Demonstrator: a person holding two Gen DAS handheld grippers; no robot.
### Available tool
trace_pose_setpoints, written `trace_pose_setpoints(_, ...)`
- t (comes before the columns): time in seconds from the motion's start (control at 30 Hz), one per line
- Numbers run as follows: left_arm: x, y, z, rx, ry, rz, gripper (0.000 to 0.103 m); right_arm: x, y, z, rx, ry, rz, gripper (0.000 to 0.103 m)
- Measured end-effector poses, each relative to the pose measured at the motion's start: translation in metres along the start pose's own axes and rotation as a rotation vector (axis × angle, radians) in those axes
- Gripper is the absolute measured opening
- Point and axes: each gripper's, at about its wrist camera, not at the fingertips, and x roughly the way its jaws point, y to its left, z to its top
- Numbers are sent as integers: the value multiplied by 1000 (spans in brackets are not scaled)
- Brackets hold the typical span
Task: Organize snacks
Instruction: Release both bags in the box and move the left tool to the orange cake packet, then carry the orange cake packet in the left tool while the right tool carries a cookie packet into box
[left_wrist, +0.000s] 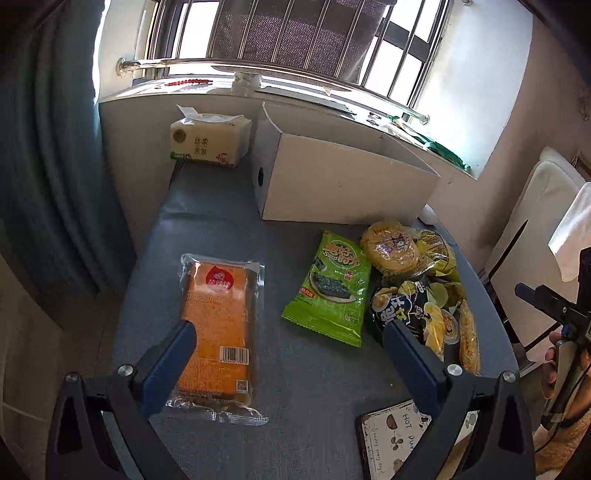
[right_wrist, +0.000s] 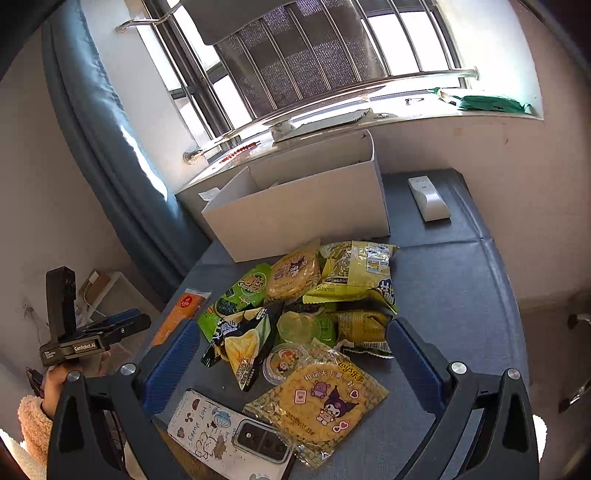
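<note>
Nearest the lens in the left wrist view, the left tool (left_wrist: 288, 332) stands spread as wide as it goes, with nothing clamped between its blue pads; its left finger (left_wrist: 173, 354) overlaps the edge of an orange wrapped cake (left_wrist: 218, 325), though I cannot tell whether it touches. That cake lies lengthwise on the blue-grey surface (left_wrist: 306, 387), barcode end toward the camera. At about 2 o'clock from it sits a green seaweed packet (left_wrist: 328, 288), and just beyond that, toward 3 o'clock, a heap of yellow and black snack bags (left_wrist: 417, 280) piled on one another. A phone in a cartoon case (left_wrist: 391, 439) lies at the near edge, at about 5 o'clock. At 12 o'clock an open white cardboard box (left_wrist: 343, 184) stands against the windowsill, with a tissue pack (left_wrist: 210, 140) just beside it at 11 o'clock. From the right wrist view, the right tool (right_wrist: 291, 343) is also wide open and grips nothing — its fingers straddle the near part of the snack heap without pressing on it. A round yellow rice cracker pack (right_wrist: 325, 398) with a cartoon figure lies closest, a small jelly cup (right_wrist: 284, 362) touching its far edge, and a large yellow chip bag (right_wrist: 354, 269) at 12 o'clock near the box. A white remote-like device (right_wrist: 428, 199) rests at 1 o'clock, well apart from the snacks. At 9 o'clock a hand (right_wrist: 55, 384) in a fleecy sleeve holds the other tool.
</note>
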Motion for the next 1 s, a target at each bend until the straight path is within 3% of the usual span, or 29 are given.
trace_pose_setpoints(0.1, 17, 9, -6, 8, 56, 65, 103, -1, 2, -19, -21, 54, -22, 103)
trace_pose_setpoints(0.27, 49, 28, -1, 18, 144, 199, 103, -6, 11, -27, -66, 49, -28, 103)
trace_pose_setpoints(0.37, 62, 36, 0, 1, 161, 172, 103, -6, 19, -26, -93, 49, -27, 103)
trace_pose_setpoints(0.57, 76, 32, 4, 82, 185, 231, 101, 2, 25, -28, -124, 63, -42, 103)
trace_pose_setpoints(0.6, 74, 31, 4, 91, 179, 233, 93, 2, 25, -28, -125, 62, -46, 103)
trace_pose_setpoints(0.63, 70, 30, 6, 99, 160, 222, 71, 2, 25, -28, -127, 62, -49, 103)
trace_pose_setpoints(0.67, 65, 30, 6, 94, 147, 217, 60, 2, 25, -29, -130, 63, -57, 103)
trace_pose_setpoints(0.7, 61, 33, 7, 66, 146, 182, 56, 3, 25, -30, -133, 66, -66, 103)
trace_pose_setpoints(0.83, 44, 39, -2, 22, 118, 122, 56, 7, 16, -33, -118, 93, -95, 103)
trace_pose_setpoints(1.0, -4, 30, -10, -30, 21, -15, 56, 22, 8, -44, -162, 140, -169, 103)
